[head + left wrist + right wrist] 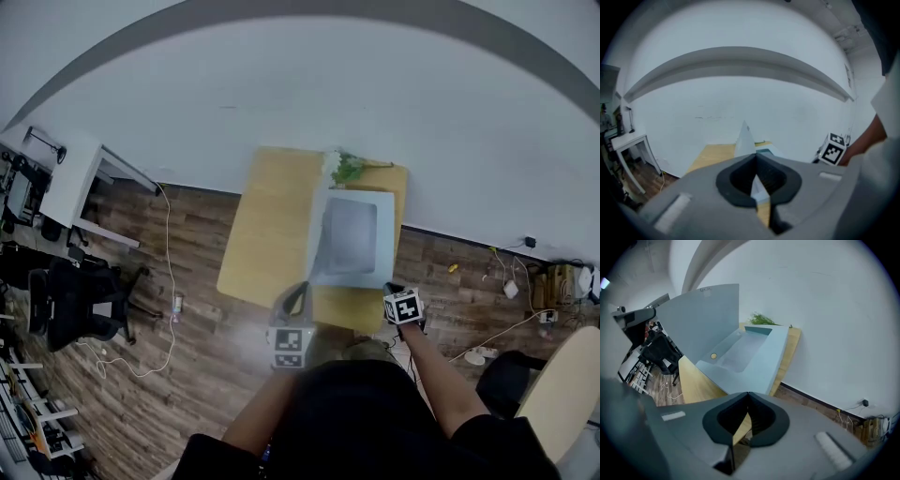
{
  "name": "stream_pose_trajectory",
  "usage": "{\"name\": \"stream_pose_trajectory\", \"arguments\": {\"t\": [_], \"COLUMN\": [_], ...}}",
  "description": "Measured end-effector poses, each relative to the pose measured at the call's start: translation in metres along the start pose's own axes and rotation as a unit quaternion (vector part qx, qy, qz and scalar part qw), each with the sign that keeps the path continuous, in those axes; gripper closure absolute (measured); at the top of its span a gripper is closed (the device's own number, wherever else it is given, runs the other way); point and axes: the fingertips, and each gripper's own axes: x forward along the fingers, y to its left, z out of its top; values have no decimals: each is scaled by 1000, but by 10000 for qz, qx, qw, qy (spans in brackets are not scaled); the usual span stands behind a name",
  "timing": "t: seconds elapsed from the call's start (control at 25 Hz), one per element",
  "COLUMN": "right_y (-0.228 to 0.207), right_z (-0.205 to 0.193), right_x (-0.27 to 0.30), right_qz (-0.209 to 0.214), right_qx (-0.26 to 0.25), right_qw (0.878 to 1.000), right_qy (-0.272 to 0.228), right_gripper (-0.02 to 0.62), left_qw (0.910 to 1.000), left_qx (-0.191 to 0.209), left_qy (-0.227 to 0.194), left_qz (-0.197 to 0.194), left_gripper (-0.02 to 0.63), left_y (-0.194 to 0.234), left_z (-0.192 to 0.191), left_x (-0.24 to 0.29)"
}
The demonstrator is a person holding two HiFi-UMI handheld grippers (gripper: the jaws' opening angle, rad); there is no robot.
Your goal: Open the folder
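The left claw (755, 157) is clamped on the raised cover (703, 317) of the folder (354, 234) lying on the tabletop's (267, 225) right half: swing it leftward about its spine, with the closed, empty right claw (747, 397) steadying the base.

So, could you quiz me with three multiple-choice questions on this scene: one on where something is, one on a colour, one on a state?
1. Where is the green plant?
A) at the far edge of the table
B) on the floor
C) inside the folder

2. What colour is the folder?
A) red
B) pale blue-grey
C) black

3. How is the folder's cover?
A) lying flat and shut
B) torn off
C) raised, standing up

Answers:
1 A: the plant lies by the wall, beyond the folder.
2 B: both halves look pale blue-grey.
3 C: the left gripper is shut on the raised cover.
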Motion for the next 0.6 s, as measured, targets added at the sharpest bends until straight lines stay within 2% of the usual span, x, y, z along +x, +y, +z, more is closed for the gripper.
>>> {"name": "stream_pose_trajectory", "arguments": {"t": [0.2,0.4,0.6], "right_y": [19,40,59], "right_z": [14,22,32], "right_x": [4,17,30], "right_qz": [-106,-146,-215], "right_qx": [127,123,176], "right_qw": [9999,9998,9996], "right_qy": [-28,17,42], "right_gripper": [594,594,594], "left_qw": [9981,9964,9898], "left_qx": [-593,-784,-1264], "left_qy": [-71,-8,198], "left_qz": [143,314,625], "left_gripper": [606,606,606], "left_y": [55,102,155], "left_z": [-10,-28,-59], "left_x": [-17,-29,-35]}}
